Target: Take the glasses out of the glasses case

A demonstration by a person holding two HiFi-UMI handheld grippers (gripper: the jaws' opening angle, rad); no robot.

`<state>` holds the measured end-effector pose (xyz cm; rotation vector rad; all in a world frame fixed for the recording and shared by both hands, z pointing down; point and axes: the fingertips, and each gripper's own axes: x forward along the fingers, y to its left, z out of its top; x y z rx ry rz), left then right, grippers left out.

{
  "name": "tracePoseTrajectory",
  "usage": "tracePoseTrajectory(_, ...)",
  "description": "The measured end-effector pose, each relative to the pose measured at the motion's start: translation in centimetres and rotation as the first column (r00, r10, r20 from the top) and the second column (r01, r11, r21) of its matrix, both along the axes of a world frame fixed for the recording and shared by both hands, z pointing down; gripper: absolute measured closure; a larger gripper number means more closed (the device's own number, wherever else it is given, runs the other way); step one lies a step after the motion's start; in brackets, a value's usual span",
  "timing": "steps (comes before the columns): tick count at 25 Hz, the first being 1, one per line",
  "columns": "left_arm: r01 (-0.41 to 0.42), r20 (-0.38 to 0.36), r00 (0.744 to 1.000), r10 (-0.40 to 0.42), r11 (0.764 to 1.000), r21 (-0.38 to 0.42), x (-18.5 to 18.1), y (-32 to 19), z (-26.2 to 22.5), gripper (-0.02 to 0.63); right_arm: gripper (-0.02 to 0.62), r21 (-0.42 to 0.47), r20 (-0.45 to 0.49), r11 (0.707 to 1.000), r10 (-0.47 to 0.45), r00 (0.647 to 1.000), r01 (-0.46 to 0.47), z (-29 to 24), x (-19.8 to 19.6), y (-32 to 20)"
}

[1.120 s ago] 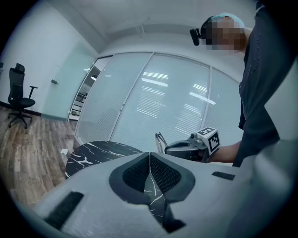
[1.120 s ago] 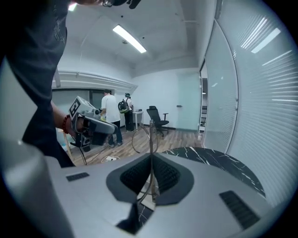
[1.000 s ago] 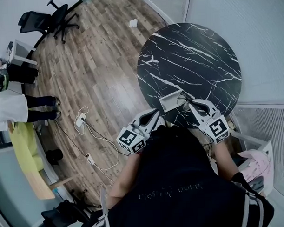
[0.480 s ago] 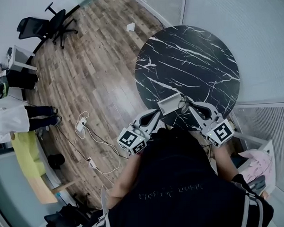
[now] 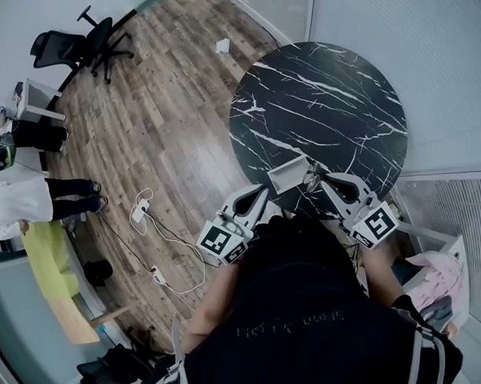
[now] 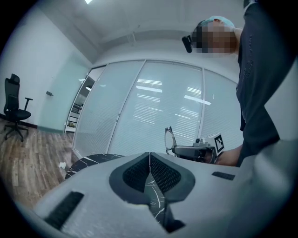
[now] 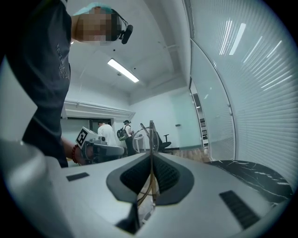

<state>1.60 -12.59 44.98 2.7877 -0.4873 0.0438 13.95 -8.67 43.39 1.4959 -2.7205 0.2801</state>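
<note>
The open grey glasses case (image 5: 288,174) lies at the near edge of the round black marble table (image 5: 324,98). Just right of the case my right gripper (image 5: 322,180) is shut on the thin-framed glasses (image 5: 310,176). In the right gripper view the frame (image 7: 150,134) stands upright between the closed jaws. The left gripper view shows those glasses (image 6: 169,138) held up in the air by the right gripper (image 6: 195,150). My left gripper (image 5: 263,193) hangs off the table's edge, left of the case, shut with nothing in it (image 6: 149,156).
Wooden floor lies left of the table, with white cables and a power strip (image 5: 147,222) and a paper scrap (image 5: 222,45). An office chair (image 5: 93,35) and a standing person (image 5: 20,199) are far left. Glass walls close the right side; a pink thing (image 5: 432,271) sits below right.
The right gripper with the glasses has drawn back slightly toward the person and away from the case. The left gripper has hardly moved.
</note>
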Motion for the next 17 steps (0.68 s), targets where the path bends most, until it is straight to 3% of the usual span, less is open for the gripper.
tracePoseTrajectory(9,-0.025,0.053,0.998,0.02,0.996,0.082,0.1,0.3,-0.6,0.586,0.557,-0.006,0.012,1.0,-0.012,1.0,0.012,0.6,-0.2,0.8)
tracePoseTrajectory(17,-0.028,0.062,0.998,0.023,0.997,0.073,-0.3,0.1,-0.3,0.586,0.557,-0.028,-0.003,0.999,-0.023,1.0,0.023,1.5,-0.8,0.4)
